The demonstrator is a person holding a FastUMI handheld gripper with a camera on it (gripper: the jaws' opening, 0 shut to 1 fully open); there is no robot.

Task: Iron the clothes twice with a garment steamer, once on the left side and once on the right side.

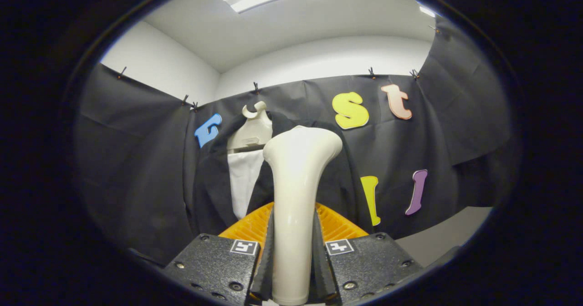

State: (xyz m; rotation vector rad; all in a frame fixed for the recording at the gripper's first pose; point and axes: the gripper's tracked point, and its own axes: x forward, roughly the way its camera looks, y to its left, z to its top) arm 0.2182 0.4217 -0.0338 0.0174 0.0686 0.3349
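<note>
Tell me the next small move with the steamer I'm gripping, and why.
Probably ease the garment steamer forward toward one side of the dark jacket. The gripper is shut on the steamer's handle, its head upright, and the jacket hangs on its hanger beyond it, seemingly not yet touched.

I can read no word, brand or number anywhere; my gripper (294, 251), clamped on the garment steamer (295, 196), carries only two small square black-and-white coded markers (244, 247) atop its finger blocks.
</note>
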